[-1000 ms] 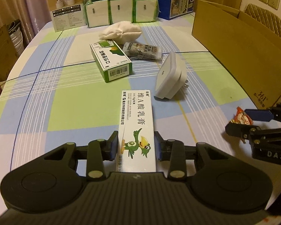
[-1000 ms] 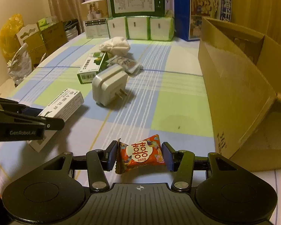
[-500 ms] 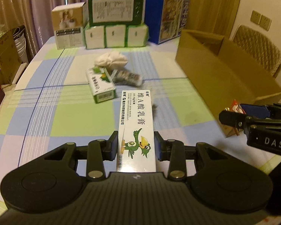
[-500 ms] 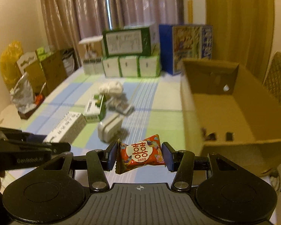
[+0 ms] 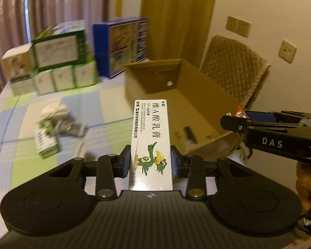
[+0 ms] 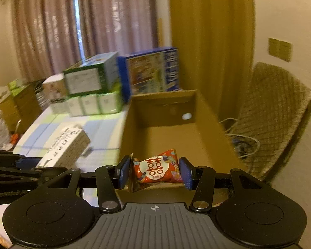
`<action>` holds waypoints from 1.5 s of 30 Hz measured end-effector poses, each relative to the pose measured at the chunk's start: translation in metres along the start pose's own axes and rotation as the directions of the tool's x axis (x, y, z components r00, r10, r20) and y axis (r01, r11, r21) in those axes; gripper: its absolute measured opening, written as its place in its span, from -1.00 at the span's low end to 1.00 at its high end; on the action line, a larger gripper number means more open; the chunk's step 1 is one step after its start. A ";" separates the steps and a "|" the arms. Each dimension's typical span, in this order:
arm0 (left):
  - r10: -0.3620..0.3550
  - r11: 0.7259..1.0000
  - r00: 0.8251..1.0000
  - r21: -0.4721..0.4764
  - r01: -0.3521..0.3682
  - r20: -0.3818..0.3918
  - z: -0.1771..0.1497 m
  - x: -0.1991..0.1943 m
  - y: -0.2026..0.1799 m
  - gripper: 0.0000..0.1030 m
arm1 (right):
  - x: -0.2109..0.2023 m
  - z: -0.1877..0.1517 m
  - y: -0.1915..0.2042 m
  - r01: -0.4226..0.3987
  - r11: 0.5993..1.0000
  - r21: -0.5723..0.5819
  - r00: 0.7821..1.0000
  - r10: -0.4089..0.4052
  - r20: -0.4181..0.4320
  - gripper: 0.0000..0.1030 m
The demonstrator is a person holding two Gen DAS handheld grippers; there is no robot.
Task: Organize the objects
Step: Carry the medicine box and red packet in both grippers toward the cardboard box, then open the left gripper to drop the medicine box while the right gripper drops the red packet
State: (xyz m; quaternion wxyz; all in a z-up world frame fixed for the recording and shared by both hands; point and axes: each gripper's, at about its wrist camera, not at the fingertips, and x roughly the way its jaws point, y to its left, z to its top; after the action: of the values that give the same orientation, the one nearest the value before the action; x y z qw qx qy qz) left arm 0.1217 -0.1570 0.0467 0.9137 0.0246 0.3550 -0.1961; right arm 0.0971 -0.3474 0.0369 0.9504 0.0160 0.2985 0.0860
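Left wrist view shows your left gripper (image 5: 150, 164) clamped on a long white carton (image 5: 150, 137), its flat printed face up with a green cartoon bird near the jaws; the far end juts out over the near wall of the open box (image 5: 188, 95). The carton is stiff card, rectangular, held by its long sides. Your right gripper (image 5: 228, 122) reaches in from the right of that view, level with the box rim, a scrap of red wrapper showing at its tip.

From the right wrist, your right gripper (image 6: 154, 171) pinches a candy (image 6: 157, 169): a puffy red foil pillow with a white round label and crimped ends, squeezed between the blue pads (image 6: 185, 172). It hangs above the near edge of the box (image 6: 167, 108), whose plain brown corrugated inside has a round hole in the far wall.

Beyond, on the checked tablecloth (image 5: 27, 108), lie a small green-and-white carton (image 5: 45, 139), a crumpled white bag (image 5: 55, 109) and a shiny packet, blurred. Stacked boxes (image 5: 60, 66) stand at the far edge, and a woven chair (image 5: 234, 68) sits behind the box.
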 end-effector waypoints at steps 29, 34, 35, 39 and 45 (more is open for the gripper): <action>-0.031 0.999 0.999 0.027 0.030 0.028 0.070 0.086 -0.029 -0.09 | 0.052 0.026 -0.092 0.054 0.986 0.157 0.998 -0.047 -0.050 -0.07; -0.011 1.000 1.000 -0.008 0.011 0.028 0.060 0.076 -0.014 -0.05 | 0.058 0.028 -0.086 0.033 0.987 0.159 0.998 -0.024 -0.055 -0.07; -0.010 1.000 1.000 -0.016 0.011 0.024 0.058 0.075 -0.012 -0.05 | 0.060 0.029 -0.085 0.028 0.987 0.157 0.998 -0.019 -0.057 -0.07; 0.001 1.000 1.000 -0.030 -0.001 0.017 0.051 0.072 -0.003 -0.05 | 0.067 0.034 -0.080 -0.029 0.987 0.159 0.999 0.034 -0.032 0.46; 0.020 0.998 1.000 -0.059 -0.019 0.016 0.040 0.060 0.016 0.03 | 0.056 0.034 -0.079 -0.041 0.982 0.183 0.999 0.041 0.004 0.69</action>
State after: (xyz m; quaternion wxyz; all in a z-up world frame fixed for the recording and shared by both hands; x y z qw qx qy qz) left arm 0.1933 -0.1697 0.0358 0.9189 -0.0005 0.3529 -0.1766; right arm 0.1733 -0.4145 0.0269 0.9429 0.1095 0.3047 0.0779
